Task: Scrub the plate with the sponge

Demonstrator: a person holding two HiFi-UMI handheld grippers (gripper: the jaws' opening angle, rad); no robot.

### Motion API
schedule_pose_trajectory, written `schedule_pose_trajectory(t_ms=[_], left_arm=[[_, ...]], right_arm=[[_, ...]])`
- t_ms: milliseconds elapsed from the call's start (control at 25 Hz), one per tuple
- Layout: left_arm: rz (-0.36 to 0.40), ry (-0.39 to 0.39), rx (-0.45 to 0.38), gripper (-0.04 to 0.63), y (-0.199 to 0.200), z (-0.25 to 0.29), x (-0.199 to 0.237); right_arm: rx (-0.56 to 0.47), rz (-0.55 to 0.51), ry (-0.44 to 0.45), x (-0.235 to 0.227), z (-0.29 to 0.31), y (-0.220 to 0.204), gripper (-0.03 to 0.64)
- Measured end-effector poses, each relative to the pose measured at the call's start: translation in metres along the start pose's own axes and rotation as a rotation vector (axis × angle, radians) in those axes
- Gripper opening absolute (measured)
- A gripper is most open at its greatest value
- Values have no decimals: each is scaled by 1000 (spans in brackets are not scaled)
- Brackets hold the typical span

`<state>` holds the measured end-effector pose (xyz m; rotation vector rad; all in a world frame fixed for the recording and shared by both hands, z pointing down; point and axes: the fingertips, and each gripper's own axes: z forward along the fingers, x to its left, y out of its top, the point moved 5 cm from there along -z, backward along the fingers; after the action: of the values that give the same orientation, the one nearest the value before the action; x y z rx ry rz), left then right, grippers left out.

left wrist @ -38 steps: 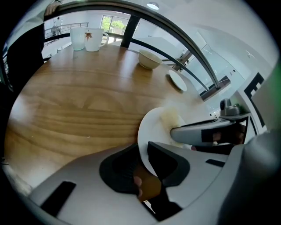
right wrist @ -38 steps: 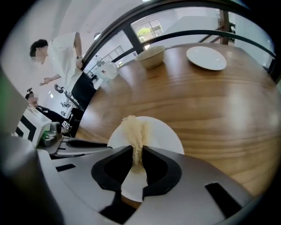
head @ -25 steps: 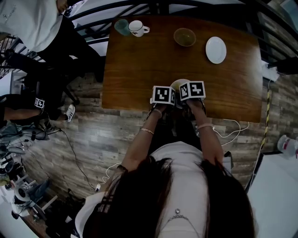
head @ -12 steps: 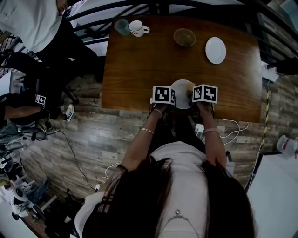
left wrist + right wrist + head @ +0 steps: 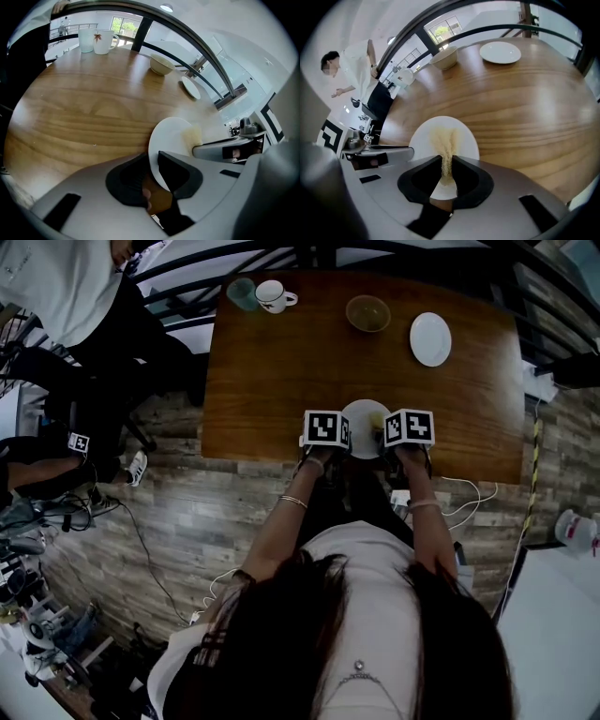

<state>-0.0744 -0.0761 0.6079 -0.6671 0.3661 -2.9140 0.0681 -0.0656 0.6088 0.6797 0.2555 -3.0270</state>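
Note:
A white plate lies near the front edge of the wooden table. My left gripper is shut on the rim of the plate at its left side, one jaw above and one below. My right gripper is shut on a pale yellow sponge, squeezed thin between the jaws, and presses it on the plate. In the head view the sponge shows at the plate's right side, just left of the right gripper's marker cube; the jaws themselves are hidden under both cubes.
At the table's far side stand a glass, a white mug, a bowl and a second small white plate. A person in a white top stands beyond the far left corner. A curved railing runs behind the table.
My right gripper with the sponge has slid right, from over the plate's middle to its right side, baring more of the plate. The left gripper has kept its hold.

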Motion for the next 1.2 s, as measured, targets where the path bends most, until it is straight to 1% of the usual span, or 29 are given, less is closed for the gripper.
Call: schedule_pose_trajectory(t_ms=[120, 200, 240, 320, 400, 520, 560, 680, 800, 840, 920, 1040, 1200], left_arm=[[10, 7, 0, 86, -1, -1, -1], [11, 11, -4, 86, 0, -1, -3], [11, 14, -5, 86, 0, -1, -3], [10, 19, -5, 86, 0, -1, -3], [1, 16, -5, 83, 0, -1, -2], [-12, 6, 1, 77, -1, 0, 0], [-6, 7, 5, 78, 0, 0, -1], [-1, 11, -2, 86, -2, 0, -2], [-4, 8, -9, 86, 0, -1, -1], [-2, 9, -6, 86, 1, -1, -1], [-6, 13, -2, 87, 1, -1, -2], [-16, 22, -9, 87, 0, -1, -2], [-14, 27, -13, 87, 1, 1, -2]], right_arm=[[-46, 10, -60, -11, -9, -2, 81], [-61, -36, -84, 0, -6, -4, 81], [-57, -72, -77, 10, -2, -5, 81], [-42, -128, -21, 35, 10, -9, 81], [-44, -148, 34, 54, 20, -13, 81], [-56, -123, 70, 51, 22, -14, 81], [-59, -106, 65, 44, 18, -13, 81], [-75, -58, 8, 12, 2, -15, 83], [-132, 25, -23, -14, -15, -11, 81], [-143, 39, -32, -17, -18, -9, 81], [-131, 25, -37, -12, -15, -10, 81], [-88, -21, 8, 11, -1, -18, 81], [-64, -89, 90, 34, 13, -21, 81]])
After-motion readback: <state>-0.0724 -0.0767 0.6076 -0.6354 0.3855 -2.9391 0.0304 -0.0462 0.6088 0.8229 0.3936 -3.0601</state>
